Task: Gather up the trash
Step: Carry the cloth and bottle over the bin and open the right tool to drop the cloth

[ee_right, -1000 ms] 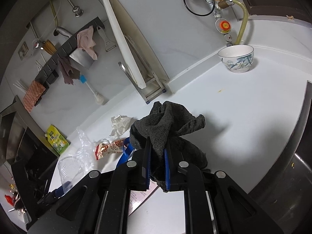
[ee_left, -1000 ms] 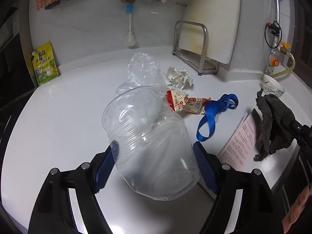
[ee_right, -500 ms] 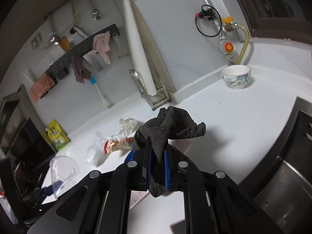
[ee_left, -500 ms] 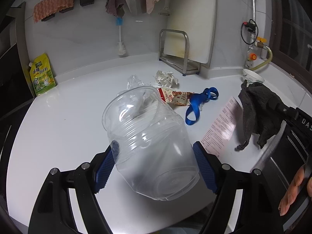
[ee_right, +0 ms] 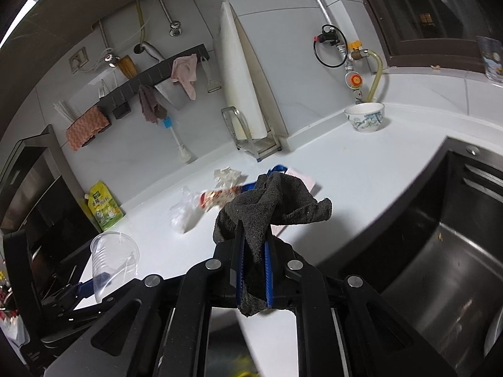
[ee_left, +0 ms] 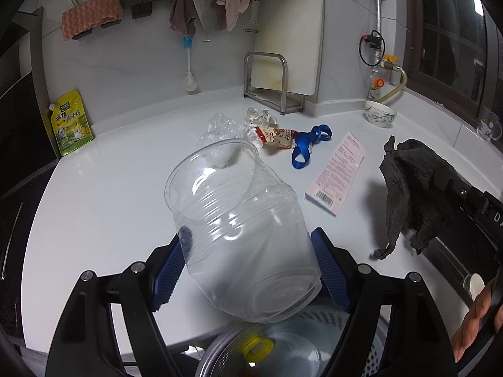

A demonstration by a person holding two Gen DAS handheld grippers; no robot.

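Observation:
My left gripper (ee_left: pixel 248 245) is shut on a clear plastic cup (ee_left: pixel 239 220), one blue pad on each side, and holds it tilted above the counter's front edge. Below it shows a bin (ee_left: pixel 374 355) with a clear lid and something yellow inside. My right gripper (ee_right: pixel 254 245) is shut on a dark grey cloth (ee_right: pixel 273 201) that hangs from its pads. On the white counter (ee_left: pixel 125 188) lie a clear plastic bag (ee_left: pixel 220 128), crumpled white paper (ee_left: pixel 259 116), a red snack wrapper (ee_left: pixel 276 136), a blue ribbon (ee_left: pixel 306 144) and a pink slip (ee_left: pixel 341 169).
A patterned bowl (ee_left: pixel 380 116) stands at the back right, near a gas valve and hose. A cutting board in a metal rack (ee_left: pixel 270 75) leans on the wall. A yellow pouch (ee_left: pixel 70 122) stands at the left. A steel sink (ee_right: pixel 440 251) lies right. A person's fingers (ee_left: pixel 474 314) grip the right handle.
Both grippers have drawn back from the counter, still holding the cup and the cloth. The trash now looks farther off. The bin has appeared under the left gripper, the sink beside the right.

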